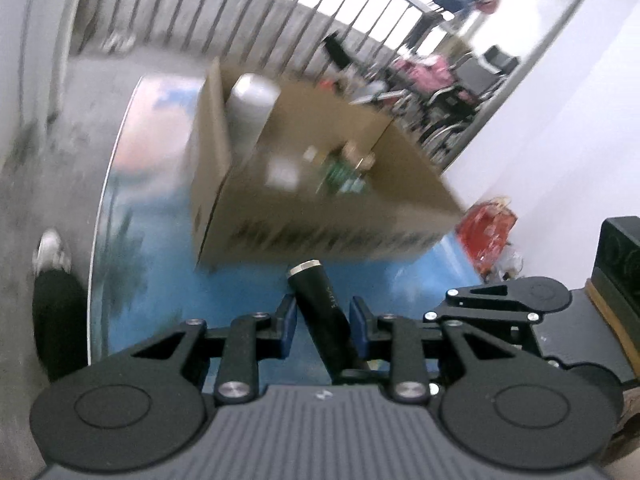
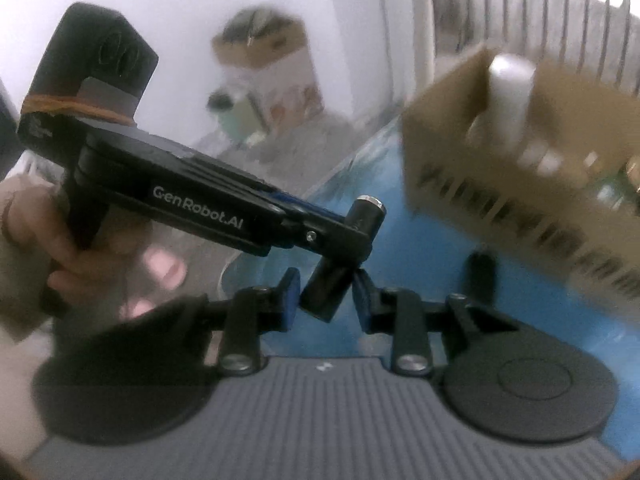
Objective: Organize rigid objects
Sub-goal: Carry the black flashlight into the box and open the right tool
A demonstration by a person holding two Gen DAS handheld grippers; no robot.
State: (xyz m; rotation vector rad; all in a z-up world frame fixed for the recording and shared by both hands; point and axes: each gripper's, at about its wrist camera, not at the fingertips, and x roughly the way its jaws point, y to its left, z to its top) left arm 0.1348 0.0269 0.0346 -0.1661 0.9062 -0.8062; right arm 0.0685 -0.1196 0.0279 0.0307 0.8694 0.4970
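Observation:
A black tube with a silver cap (image 1: 320, 300) is held in my left gripper (image 1: 323, 318), whose blue-padded jaws are shut on it above a blue table. In the right wrist view the same tube (image 2: 344, 252) is gripped by the left gripper (image 2: 352, 236), which reaches in from the left. Its lower end hangs between the pads of my right gripper (image 2: 326, 300), which stand slightly apart from it. An open cardboard box (image 1: 320, 168) stands ahead, holding a white cylinder (image 1: 250, 104) and small items. The box also shows in the right wrist view (image 2: 520, 168).
The blue glossy table (image 1: 160, 280) has a curved left edge over grey floor. A red bag (image 1: 486, 228) lies by the white wall. A metal railing (image 1: 280, 12) runs behind. The right gripper's body (image 1: 508, 304) enters at the right. Another box (image 2: 268, 60) stands by the wall.

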